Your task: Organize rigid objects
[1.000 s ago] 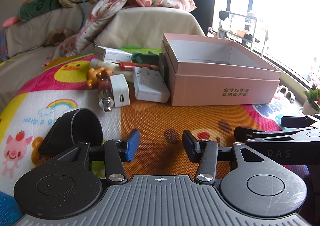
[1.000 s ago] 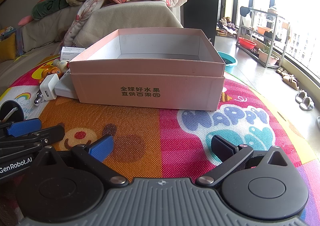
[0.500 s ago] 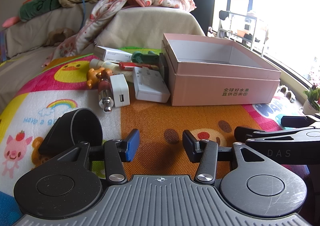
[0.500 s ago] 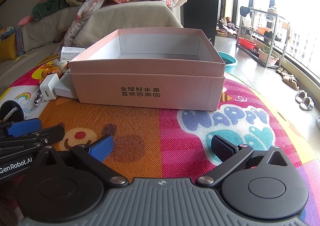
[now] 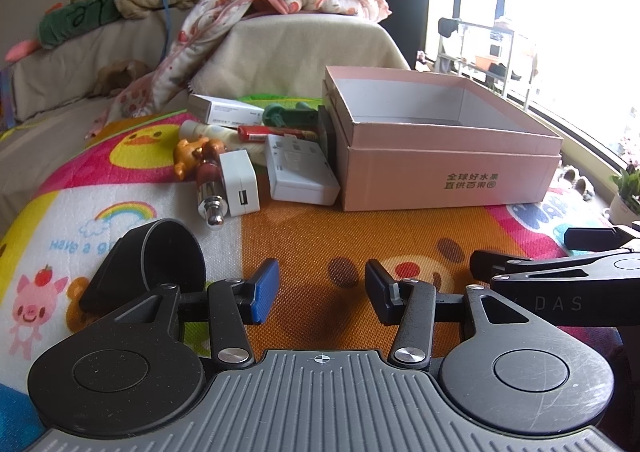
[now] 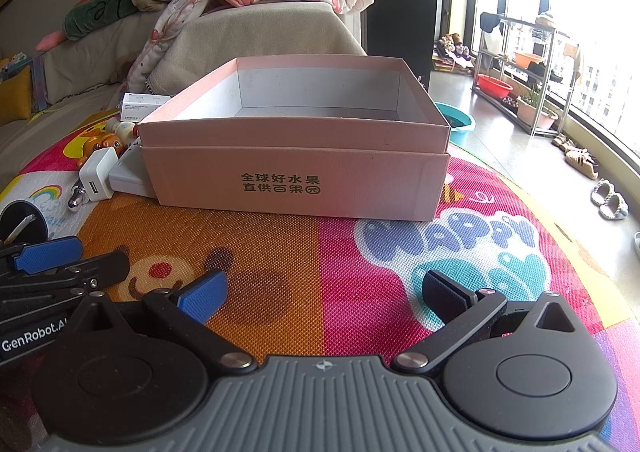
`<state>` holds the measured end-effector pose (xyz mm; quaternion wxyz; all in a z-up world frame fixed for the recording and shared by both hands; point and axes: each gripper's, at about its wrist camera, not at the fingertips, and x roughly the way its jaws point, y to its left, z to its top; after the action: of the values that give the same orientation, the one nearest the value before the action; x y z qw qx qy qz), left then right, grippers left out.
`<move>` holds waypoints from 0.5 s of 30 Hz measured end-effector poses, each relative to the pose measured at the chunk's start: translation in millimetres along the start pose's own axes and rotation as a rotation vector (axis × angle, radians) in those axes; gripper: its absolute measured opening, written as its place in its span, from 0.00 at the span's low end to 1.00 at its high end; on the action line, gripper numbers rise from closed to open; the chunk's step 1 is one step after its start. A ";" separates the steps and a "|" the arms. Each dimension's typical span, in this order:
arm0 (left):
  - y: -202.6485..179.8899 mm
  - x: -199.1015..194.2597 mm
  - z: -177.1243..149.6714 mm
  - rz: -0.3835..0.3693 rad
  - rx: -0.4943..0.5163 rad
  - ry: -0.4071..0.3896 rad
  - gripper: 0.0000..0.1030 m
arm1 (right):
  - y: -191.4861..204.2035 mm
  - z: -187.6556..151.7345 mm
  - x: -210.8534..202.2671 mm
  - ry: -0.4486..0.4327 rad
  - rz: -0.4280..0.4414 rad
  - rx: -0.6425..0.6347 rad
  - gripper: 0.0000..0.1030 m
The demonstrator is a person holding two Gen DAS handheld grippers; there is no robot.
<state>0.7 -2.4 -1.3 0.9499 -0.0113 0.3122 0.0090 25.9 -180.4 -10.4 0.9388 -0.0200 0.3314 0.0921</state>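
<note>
An empty pink cardboard box [image 5: 448, 172] [image 6: 296, 176] stands on a colourful play mat. To its left lies a cluster: a white charger [image 5: 239, 184] [image 6: 97, 174], a white power strip [image 5: 298, 168], a brown metal-tipped cartridge [image 5: 209, 188], an orange bear toy [image 5: 192, 152], a red lighter [image 5: 256, 132], a green toy [image 5: 288, 116] and a white carton [image 5: 224, 109]. A black cup [image 5: 166, 256] lies on its side by my left gripper [image 5: 320, 294], which is open and holds nothing. My right gripper [image 6: 324, 294] is open wide over the mat, in front of the box.
A covered sofa [image 5: 296, 48] with a blanket and cushions rises behind the mat. At the right, a window, a metal rack [image 6: 520, 72], a teal basin [image 6: 460, 124] and slippers [image 6: 608, 200] stand on the tiled floor. Bare mat [image 6: 360, 252] lies between grippers and box.
</note>
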 end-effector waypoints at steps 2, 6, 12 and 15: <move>0.1 0.1 0.0 0.001 0.002 0.000 0.51 | 0.0 0.0 0.0 0.000 0.000 0.000 1.00; -1.1 -1.7 0.9 0.001 0.002 0.000 0.51 | 0.0 0.0 -0.1 0.000 0.000 0.000 1.00; -1.0 -1.7 1.0 0.002 0.002 0.000 0.51 | 0.1 0.1 0.0 0.000 0.000 0.000 1.00; -0.9 -1.7 0.9 0.002 0.003 0.000 0.51 | 0.1 0.0 0.0 0.000 0.000 0.000 1.00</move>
<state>-0.1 -3.3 0.5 0.9500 -0.0098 0.3121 0.0095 25.9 -180.4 -10.4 0.9388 -0.0201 0.3314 0.0919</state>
